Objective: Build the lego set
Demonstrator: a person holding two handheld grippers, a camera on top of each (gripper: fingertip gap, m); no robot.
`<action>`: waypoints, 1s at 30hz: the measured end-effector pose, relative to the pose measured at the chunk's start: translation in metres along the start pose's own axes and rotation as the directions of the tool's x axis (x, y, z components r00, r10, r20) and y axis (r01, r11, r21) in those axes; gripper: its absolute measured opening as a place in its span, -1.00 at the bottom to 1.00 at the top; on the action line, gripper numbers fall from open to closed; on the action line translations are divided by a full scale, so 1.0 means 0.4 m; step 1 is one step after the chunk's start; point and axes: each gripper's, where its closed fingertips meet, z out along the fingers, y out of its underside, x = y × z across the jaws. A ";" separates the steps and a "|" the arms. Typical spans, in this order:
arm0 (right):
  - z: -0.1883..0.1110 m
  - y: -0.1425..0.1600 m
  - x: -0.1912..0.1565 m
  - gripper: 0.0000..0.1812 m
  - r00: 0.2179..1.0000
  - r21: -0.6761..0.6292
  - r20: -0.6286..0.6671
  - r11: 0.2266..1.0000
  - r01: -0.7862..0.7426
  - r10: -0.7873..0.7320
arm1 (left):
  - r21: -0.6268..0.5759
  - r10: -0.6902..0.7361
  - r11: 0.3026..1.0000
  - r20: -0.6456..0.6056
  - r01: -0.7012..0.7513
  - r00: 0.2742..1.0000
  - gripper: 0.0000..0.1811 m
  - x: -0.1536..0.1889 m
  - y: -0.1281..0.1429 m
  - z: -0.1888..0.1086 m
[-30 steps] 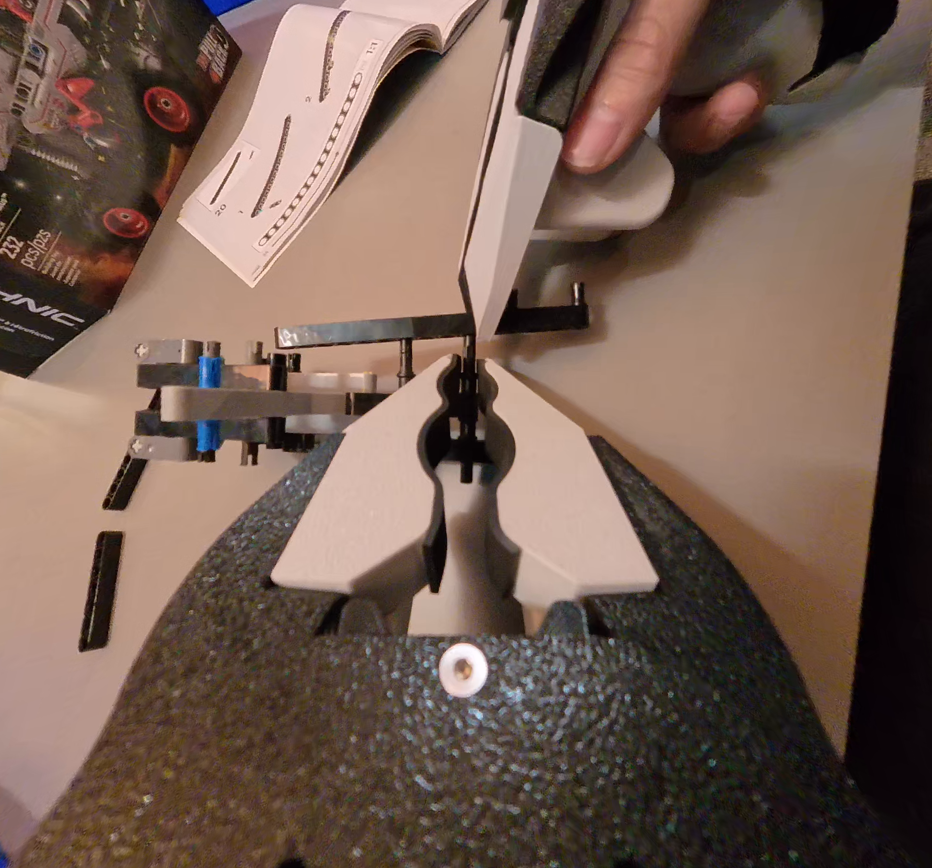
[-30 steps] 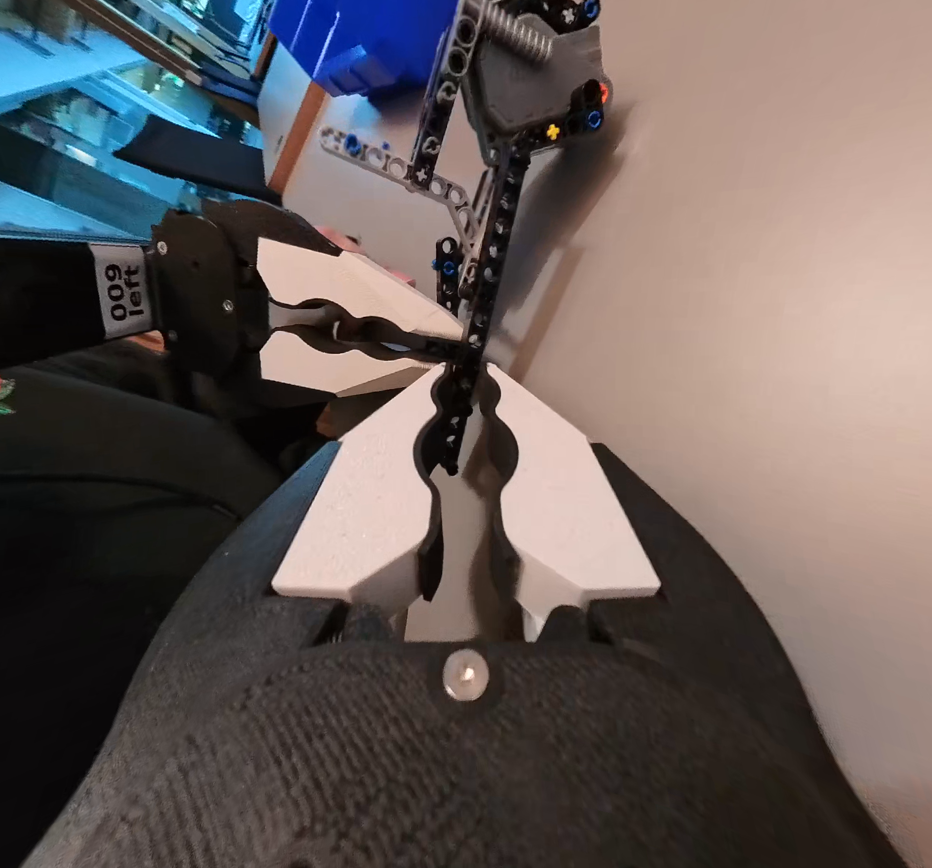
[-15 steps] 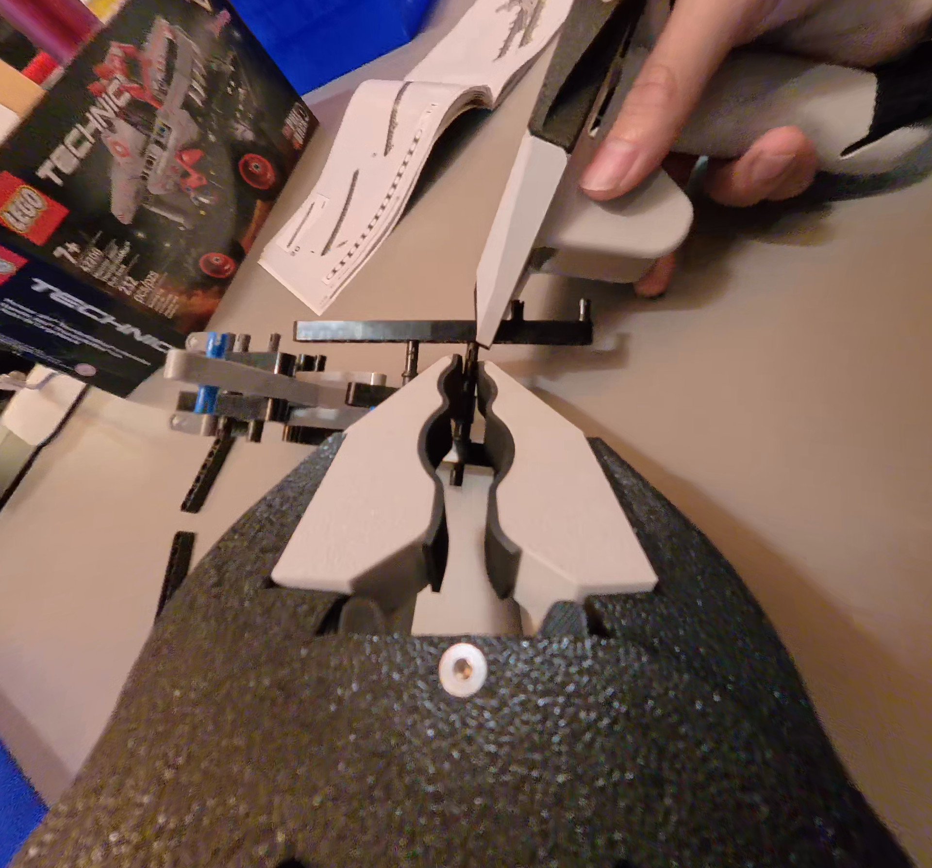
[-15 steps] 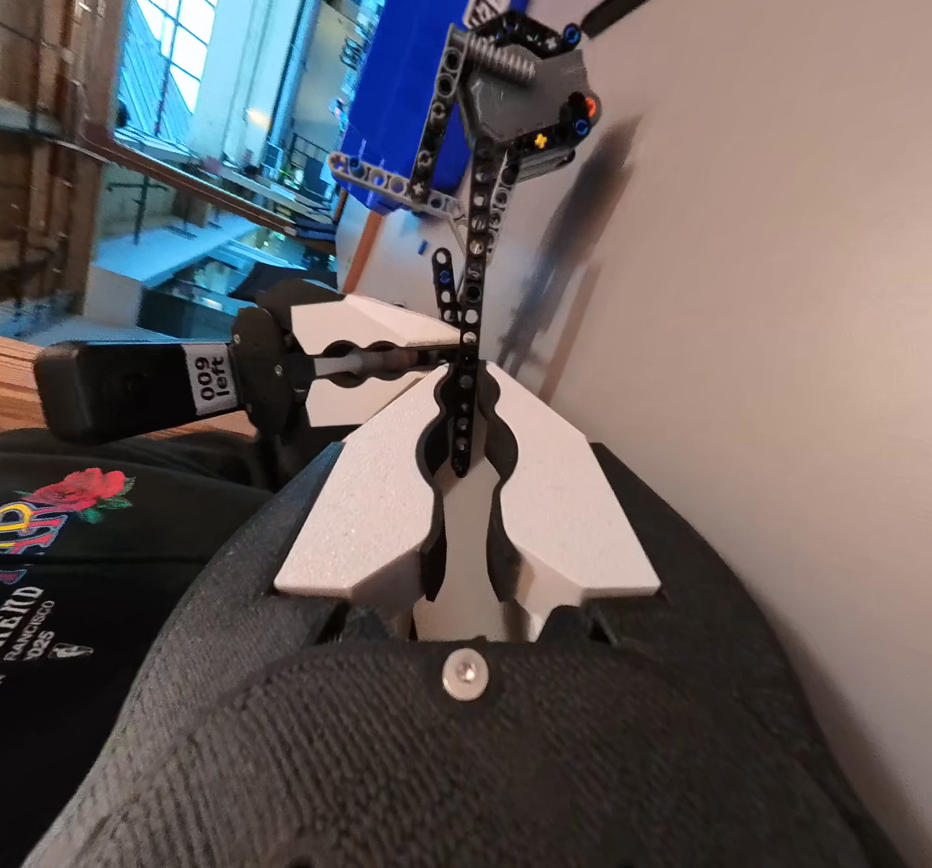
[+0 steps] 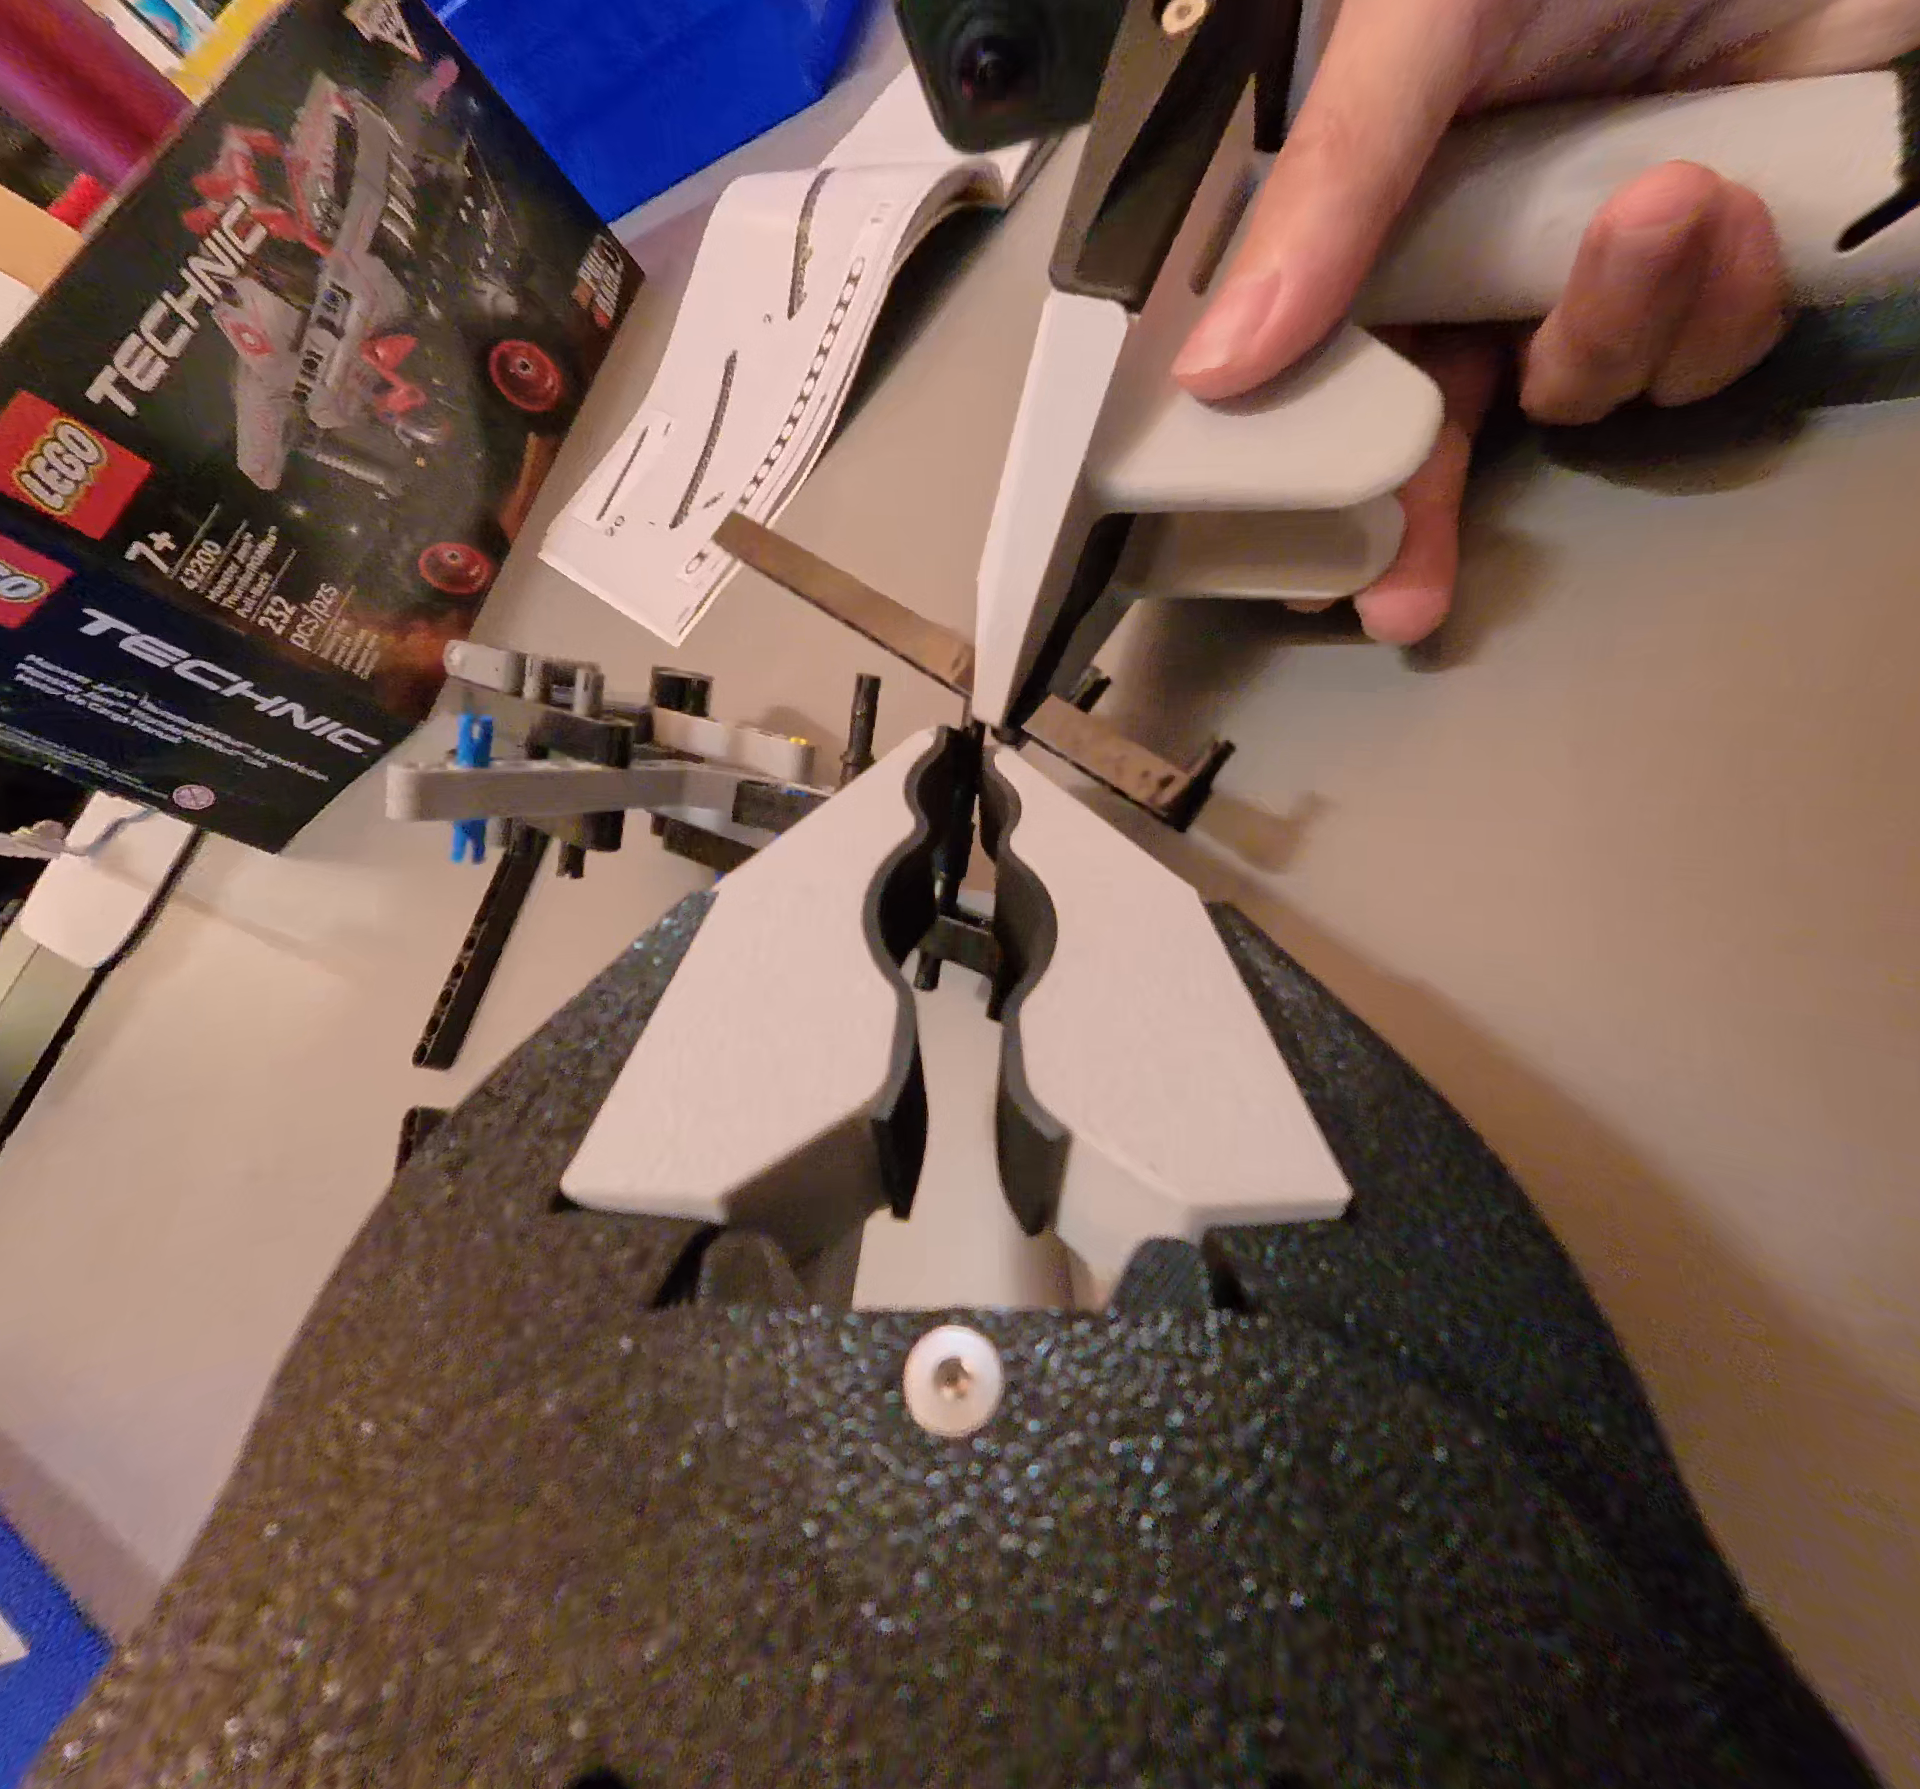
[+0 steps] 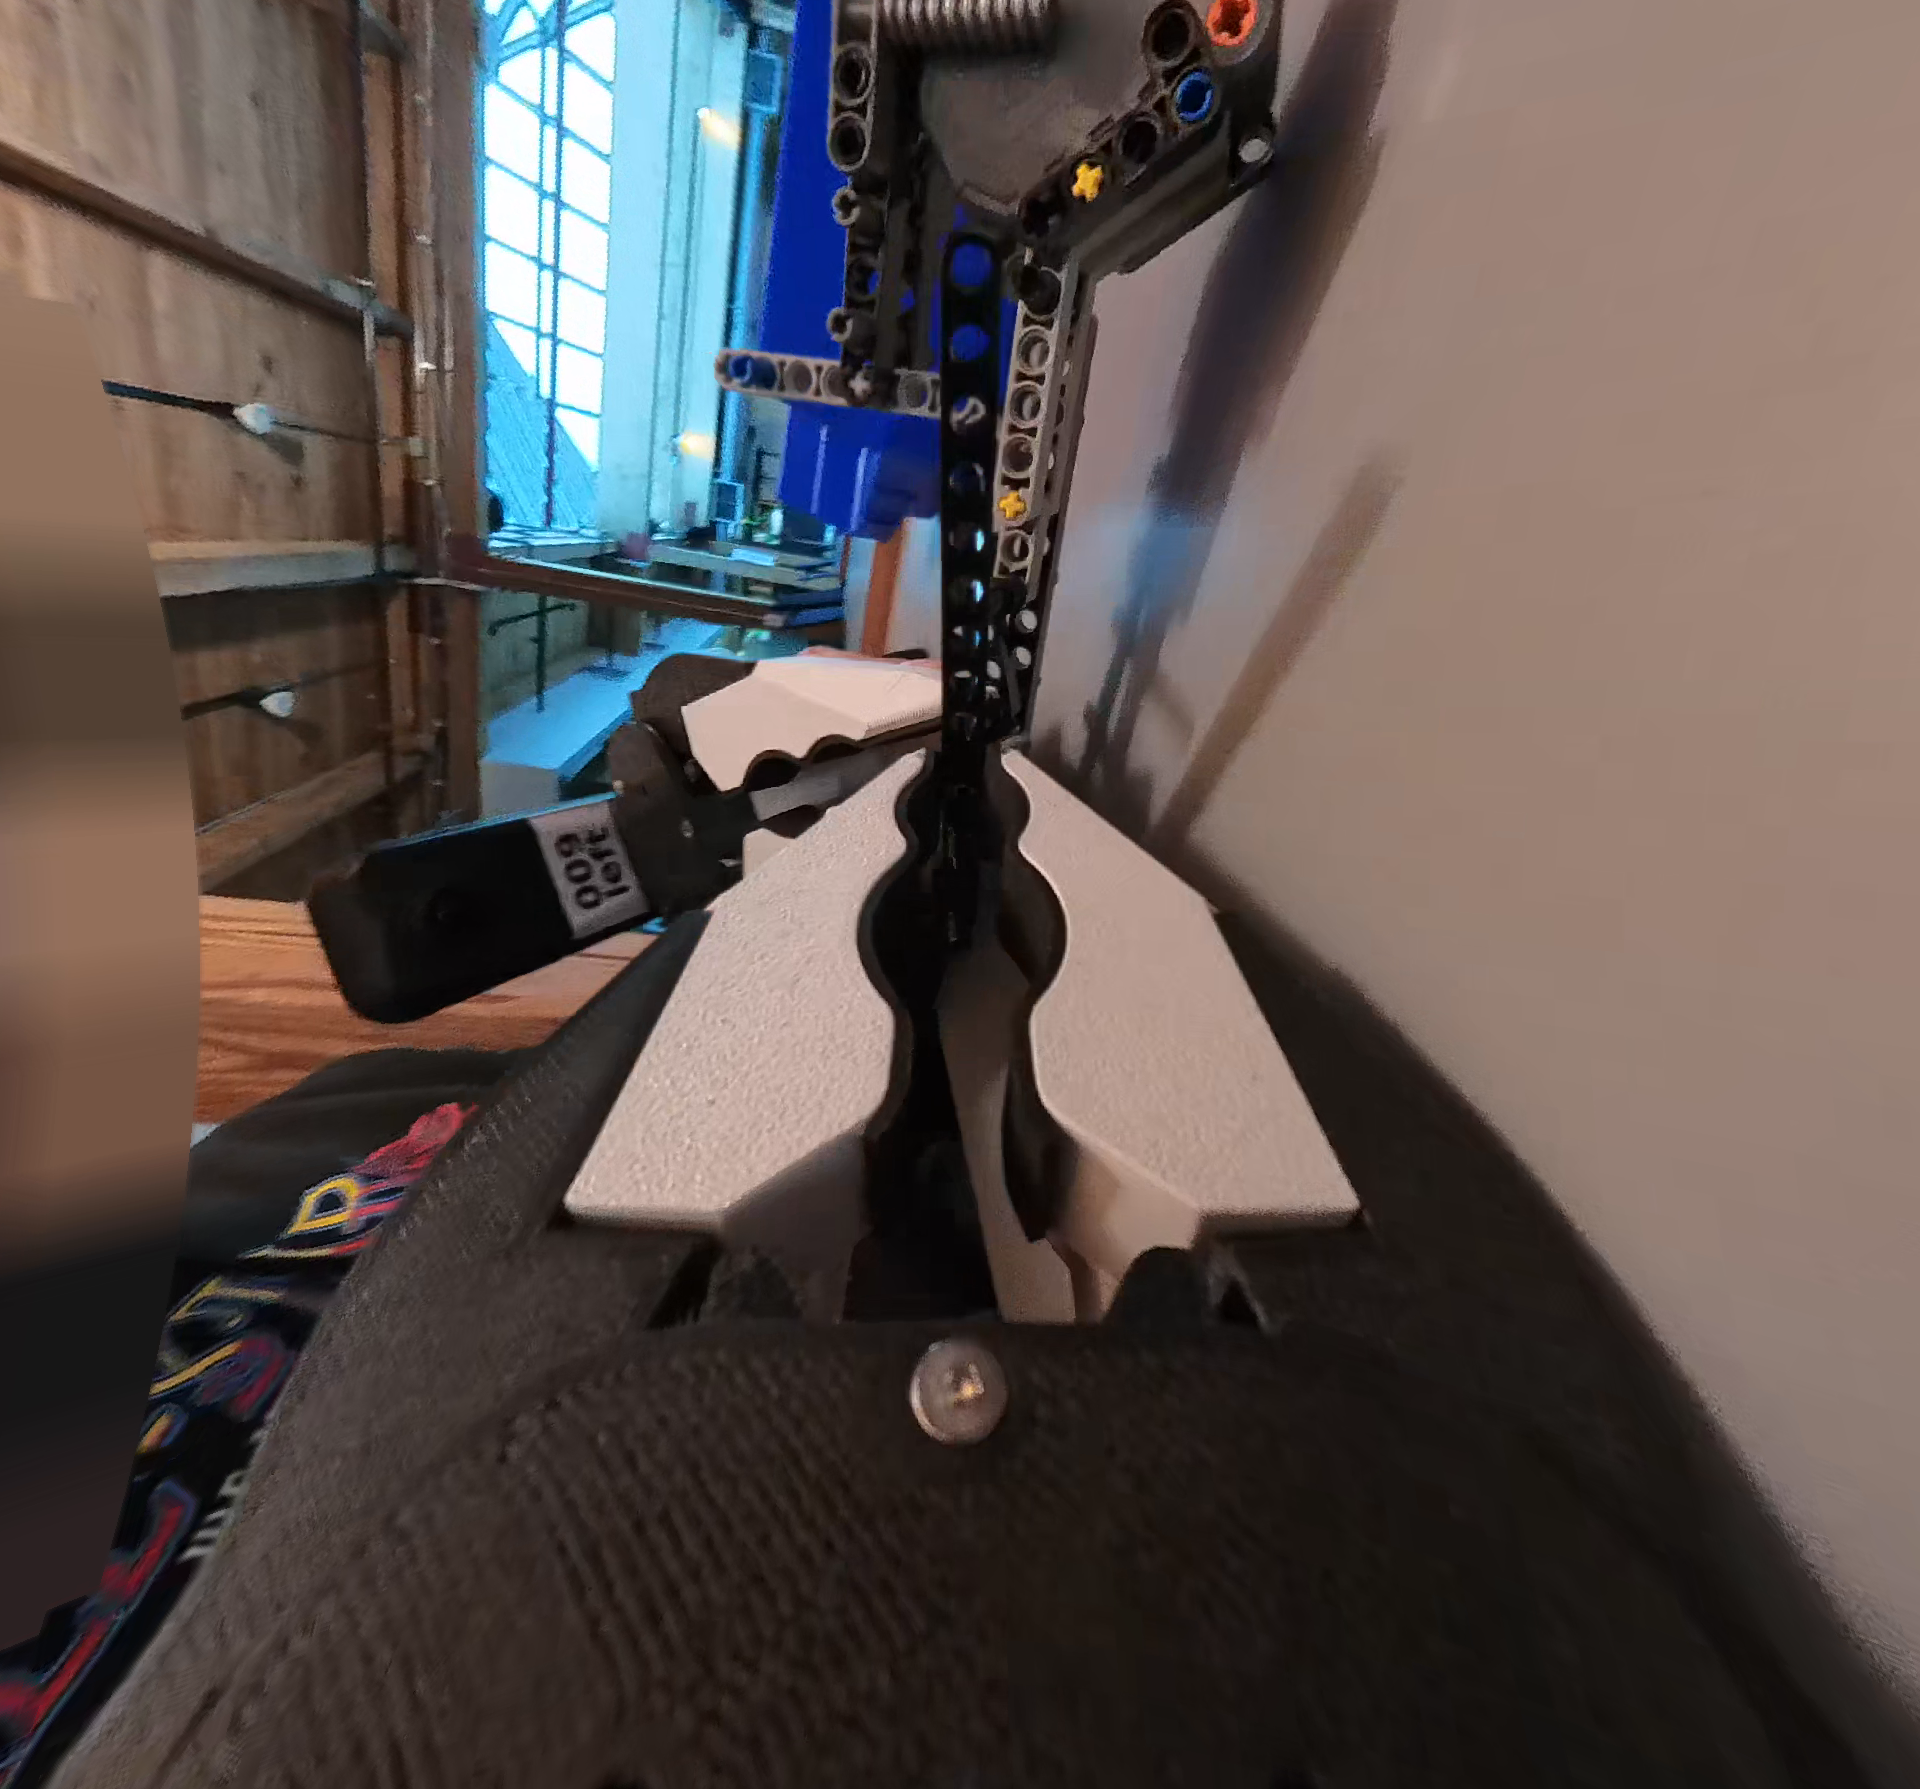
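To the left of the half-built grey and black lego assembly (image 5: pixel 582 773), a dark printed cardboard set box (image 5: pixel 260 409) is propped on the beige counter (image 5: pixel 1558 1012), with an open white instruction booklet (image 5: pixel 790 368) behind the assembly. At the assembly's right end, the left claw (image 5: pixel 961 783) is closed on a small black pin piece (image 5: pixel 951 908). Just above it, the right claw (image 6: pixel 961 804) is clamped on the assembly's long black holed beam (image 6: pixel 966 513).

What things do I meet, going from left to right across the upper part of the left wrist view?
Lego box → instruction booklet → black beam → right gripper → the person's hand.
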 end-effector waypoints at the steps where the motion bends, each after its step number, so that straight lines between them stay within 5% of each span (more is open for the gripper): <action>1: 0.001 -0.001 0.002 -0.93 1.000 0.005 -0.011 1.000 0.013 -0.013 | -0.004 -0.001 1.000 -0.004 0.001 1.000 -1.00 -0.001 0.002 0.001; 15: 0.013 0.038 0.042 -0.94 0.994 -0.342 -0.079 0.938 0.050 -0.082 | -0.013 0.224 0.974 -0.127 -0.227 0.966 -1.00 0.031 0.030 0.007; 18: 0.014 0.047 0.048 -0.94 0.991 -0.401 -0.090 0.915 0.052 -0.096 | -0.041 0.361 0.929 -0.122 -0.368 0.925 -0.99 0.037 0.035 0.006; 22: 0.011 0.062 0.036 -0.95 0.994 -0.483 -0.028 0.872 0.075 -0.101 | 0.030 0.386 0.921 -0.199 -0.388 0.901 -0.99 0.048 0.027 -0.004; 30: -0.002 0.031 0.019 -0.80 0.999 -0.371 0.008 0.927 0.052 -0.052 | 0.024 0.347 0.937 -0.177 -0.348 0.921 -0.99 0.044 0.025 0.001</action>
